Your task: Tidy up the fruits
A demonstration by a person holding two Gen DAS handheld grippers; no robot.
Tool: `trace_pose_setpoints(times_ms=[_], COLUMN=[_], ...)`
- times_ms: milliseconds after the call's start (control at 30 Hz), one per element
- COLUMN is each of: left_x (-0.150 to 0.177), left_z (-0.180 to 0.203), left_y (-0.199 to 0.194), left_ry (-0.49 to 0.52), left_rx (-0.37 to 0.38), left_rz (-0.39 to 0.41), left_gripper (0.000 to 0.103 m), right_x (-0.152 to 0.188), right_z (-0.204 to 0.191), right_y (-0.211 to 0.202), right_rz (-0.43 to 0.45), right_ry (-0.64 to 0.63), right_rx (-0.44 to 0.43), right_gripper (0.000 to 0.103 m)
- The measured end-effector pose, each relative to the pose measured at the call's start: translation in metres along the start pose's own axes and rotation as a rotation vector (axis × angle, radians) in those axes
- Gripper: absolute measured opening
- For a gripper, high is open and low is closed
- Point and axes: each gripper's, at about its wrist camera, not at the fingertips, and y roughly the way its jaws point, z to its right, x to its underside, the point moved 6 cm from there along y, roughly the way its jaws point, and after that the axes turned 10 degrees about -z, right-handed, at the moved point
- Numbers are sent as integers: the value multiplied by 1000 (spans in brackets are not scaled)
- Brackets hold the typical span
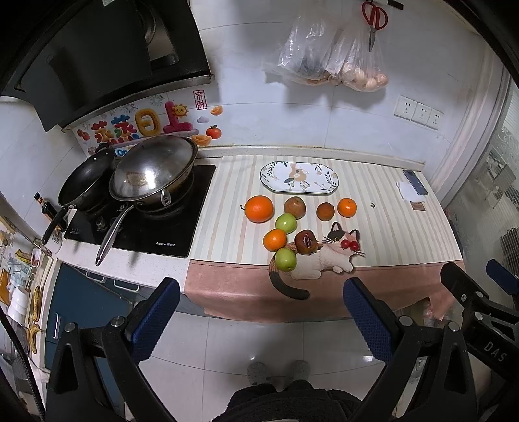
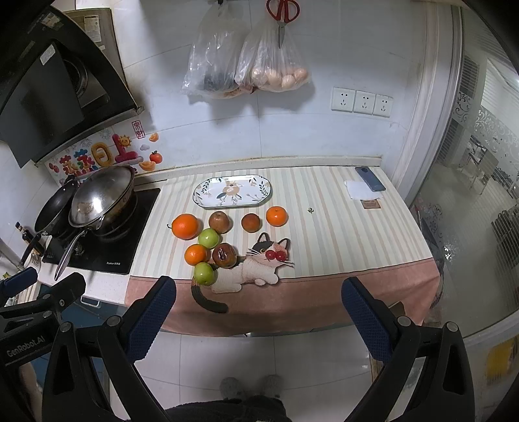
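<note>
Several fruits lie on the striped counter mat: a large orange (image 1: 259, 208) (image 2: 185, 226), two smaller oranges (image 1: 274, 240) (image 1: 346, 207), two green apples (image 1: 286, 223) (image 1: 285, 258), brownish fruits (image 1: 294, 207) (image 1: 325, 211) and a dark cut fruit (image 1: 306, 242). An oval floral plate (image 1: 298, 178) (image 2: 232, 191) lies bare behind them. My left gripper (image 1: 261, 292) is open and empty, held in front of the counter edge above the floor. My right gripper (image 2: 258, 290) is open and empty too, beside it; it also shows in the left wrist view (image 1: 470, 289).
A stove (image 1: 142, 224) with a wok (image 1: 152, 172) and a black pan (image 1: 86, 181) stands left of the mat. A phone (image 2: 369, 182) and paper lie at the mat's far right. Bags (image 2: 246, 58) and scissors (image 2: 283, 16) hang on the wall. A glass door (image 2: 470, 211) is at the right.
</note>
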Motion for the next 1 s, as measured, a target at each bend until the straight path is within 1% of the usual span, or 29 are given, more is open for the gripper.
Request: trace_pose_setpoints(times_ms=[767,1000], left_x=[-1,0], left_z=[-1,-3], left_y=[0,-3], left_ry=[1,-2], left_rx=[2,4], left_rz=[-1,10], left_gripper=[102,102], right_x=[0,2], right_z=[0,0], right_y=[1,-2], right_rz=[-3,9], right_ry=[-4,-5], right_rx=[-14,-16], right_gripper=[103,103])
